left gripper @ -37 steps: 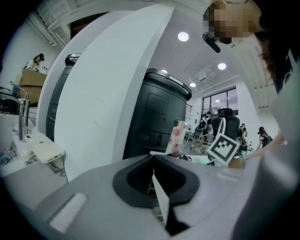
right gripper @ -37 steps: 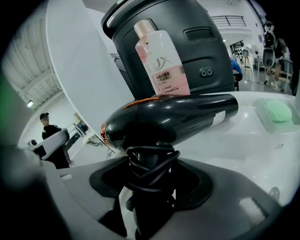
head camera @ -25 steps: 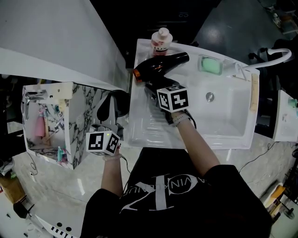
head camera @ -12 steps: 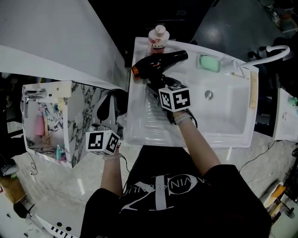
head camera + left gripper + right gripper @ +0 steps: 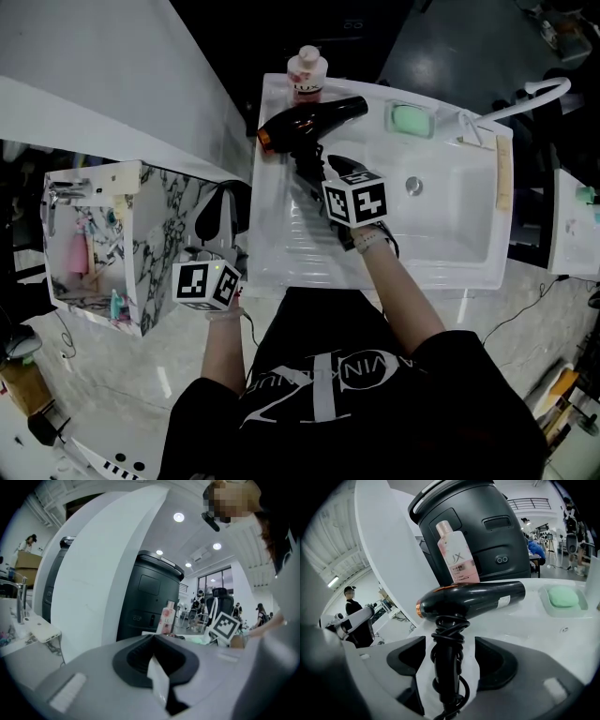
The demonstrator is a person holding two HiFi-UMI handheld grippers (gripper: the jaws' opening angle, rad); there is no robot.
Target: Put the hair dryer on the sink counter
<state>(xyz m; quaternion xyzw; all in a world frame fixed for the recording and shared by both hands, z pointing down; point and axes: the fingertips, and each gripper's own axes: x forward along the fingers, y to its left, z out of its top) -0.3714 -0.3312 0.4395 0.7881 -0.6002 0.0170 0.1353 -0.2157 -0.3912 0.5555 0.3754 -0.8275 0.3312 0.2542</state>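
Hair dryer was seen lying close to the far left corner of the tabletop, its black barrel stretched along the far edge and its orange-ringed end turned toward the left edge. Its handle, wrapped in black cord, was pointed back toward the front edge. The handle was grasped by the right hand-held gripper, and in the right gripper view it was shown squeezed between the two jaws of that hand-held gripper, with the barrel crossing just beyond them. Whether the barrel was fully settled on the white surface could not be told.

A pink bottle was stood upright in the far left corner, just behind the barrel (its label was seen rising above the dryer in the right gripper view). A green soap bar was set in a dish at the far edge, to the right of the barrel's tip. The basin was sunk into the right half.

The left hand-held gripper was held off the left edge, near the front left corner and beside a marbled box. Its jaws were pressed together with nothing between them.
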